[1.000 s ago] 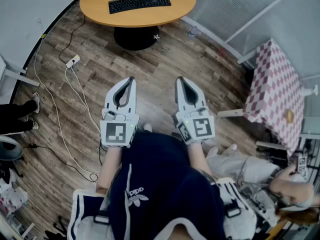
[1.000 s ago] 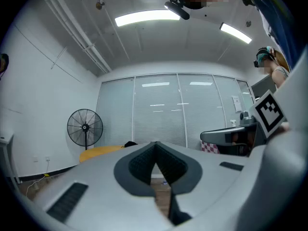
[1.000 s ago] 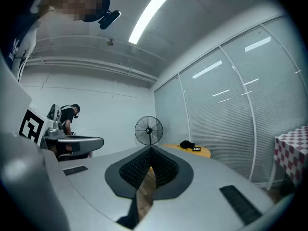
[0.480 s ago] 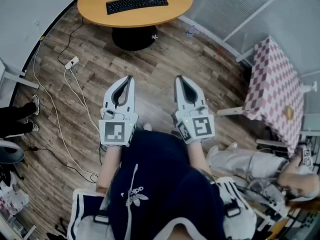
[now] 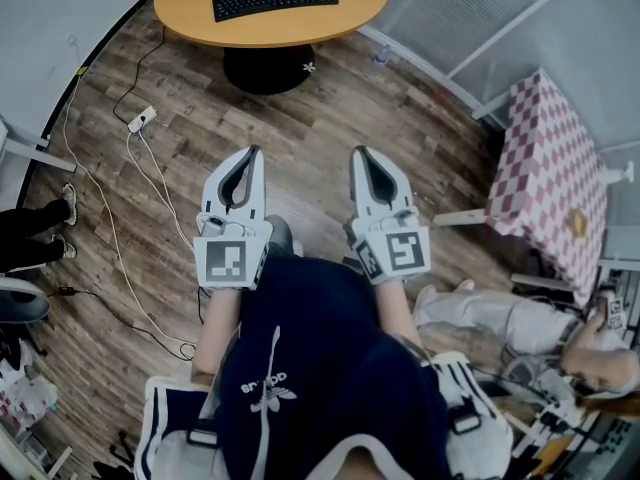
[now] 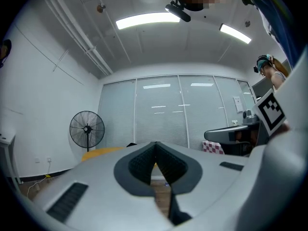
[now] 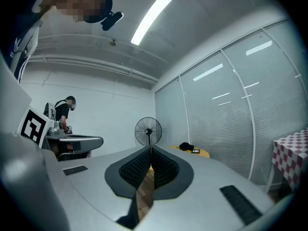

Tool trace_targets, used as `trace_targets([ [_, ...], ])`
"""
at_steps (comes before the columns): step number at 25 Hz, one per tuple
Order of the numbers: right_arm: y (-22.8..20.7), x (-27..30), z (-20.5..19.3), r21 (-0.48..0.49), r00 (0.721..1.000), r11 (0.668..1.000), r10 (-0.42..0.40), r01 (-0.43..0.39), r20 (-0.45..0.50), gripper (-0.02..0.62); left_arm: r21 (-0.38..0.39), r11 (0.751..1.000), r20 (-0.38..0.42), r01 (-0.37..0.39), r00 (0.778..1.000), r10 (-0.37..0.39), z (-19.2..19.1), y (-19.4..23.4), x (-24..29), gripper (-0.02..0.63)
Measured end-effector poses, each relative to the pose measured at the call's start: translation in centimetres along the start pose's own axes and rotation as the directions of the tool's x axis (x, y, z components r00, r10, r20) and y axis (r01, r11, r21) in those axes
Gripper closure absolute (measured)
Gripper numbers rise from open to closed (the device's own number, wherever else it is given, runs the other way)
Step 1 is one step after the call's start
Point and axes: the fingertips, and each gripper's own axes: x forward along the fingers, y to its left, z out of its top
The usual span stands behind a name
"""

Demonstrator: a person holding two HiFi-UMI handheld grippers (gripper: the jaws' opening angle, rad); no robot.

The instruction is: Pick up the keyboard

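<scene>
Left gripper (image 5: 256,152) and right gripper (image 5: 358,152) clenched empty; keyboard (image 5: 275,0) far ahead on the table (image 5: 190,30).
Both grippers hang level over the floor, jaws together on nothing. The keyboard looks light, stiff and flat: best pinched at its short ends, off the keys.
</scene>
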Motion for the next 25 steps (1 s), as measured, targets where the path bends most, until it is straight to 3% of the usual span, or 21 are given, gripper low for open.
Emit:
trace_targets([
  [6,0.2,2.3,-1.1,0.006,1.000,1.000,-0.004,0.004,-0.030,0.590,-0.021,1.000,-0.022,-0.003,1.000,0.002,-1.1,2.2,1.4,0.603],
  [12,-0.7,7.4,-1.3,0.010,0.999,1.000,-0.001,0.001,-0.040,0.589,-0.019,1.000,-0.029,0.021,0.999,-0.021,-2.0,5.3,6.0,0.603],
  [17,-1.8,13.5,0.3,-0.011,0.998,1.000,0.019,-0.020,-0.053,0.589,-0.039,0.998,-0.024,0.039,0.999,-0.040,-0.5,9.1,11.2,0.603],
  [25,-3.6,19.2,0.1,0.006,0.998,1.000,-0.029,0.030,-0.060,0.589,-0.044,0.997,-0.024,0.066,0.997,-0.067,0.0,14.0,16.3,0.603],
])
